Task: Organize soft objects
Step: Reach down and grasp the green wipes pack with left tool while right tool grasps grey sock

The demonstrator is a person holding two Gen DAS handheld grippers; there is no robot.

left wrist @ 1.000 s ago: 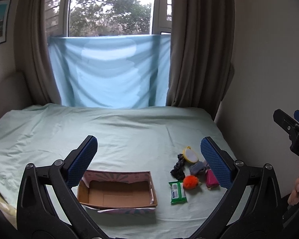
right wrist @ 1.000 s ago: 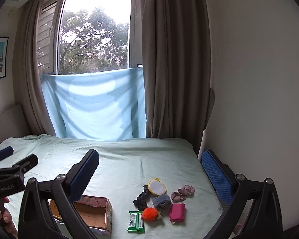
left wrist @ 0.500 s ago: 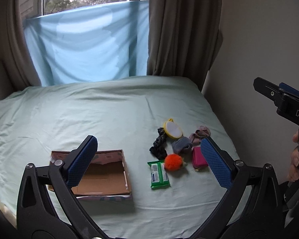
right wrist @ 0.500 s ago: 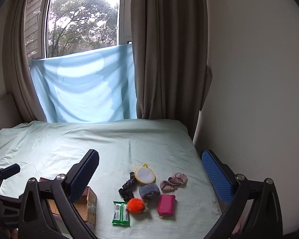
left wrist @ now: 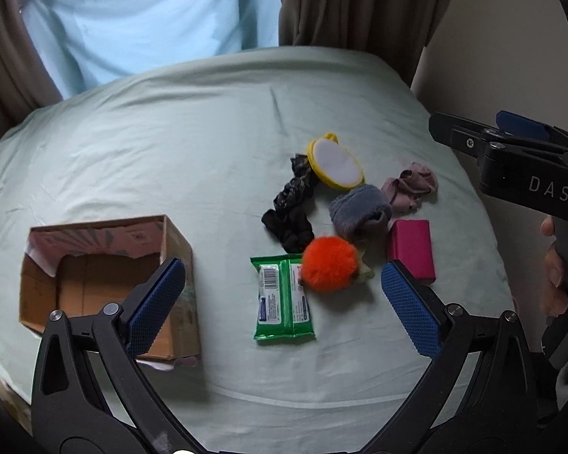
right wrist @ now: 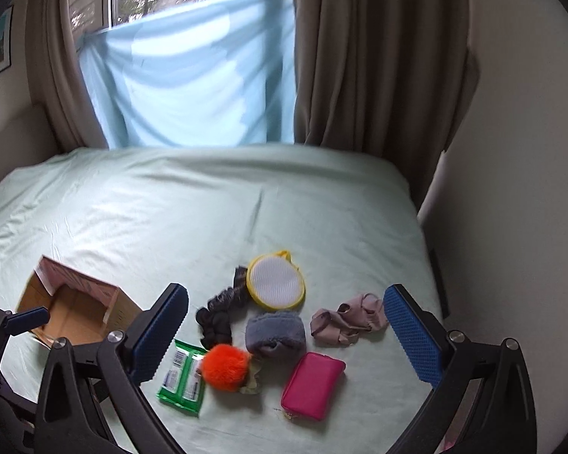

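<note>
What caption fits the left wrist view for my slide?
Open left gripper above green wipes pack and orange pom-pom, empty cardboard box alongside.

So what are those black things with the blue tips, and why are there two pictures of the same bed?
Those are two claws that a person holds, one in each hand. Each claw carries a camera looking out between its fingers, so you get one picture from the left claw and one from the right claw. Both are open and hold nothing. On the green bed sheet lie an open cardboard box, a green wipes pack, an orange pom-pom, a pink pouch, a grey sock, a black scrunchie, a pinkish sock and a round yellow-rimmed pad.
</note>
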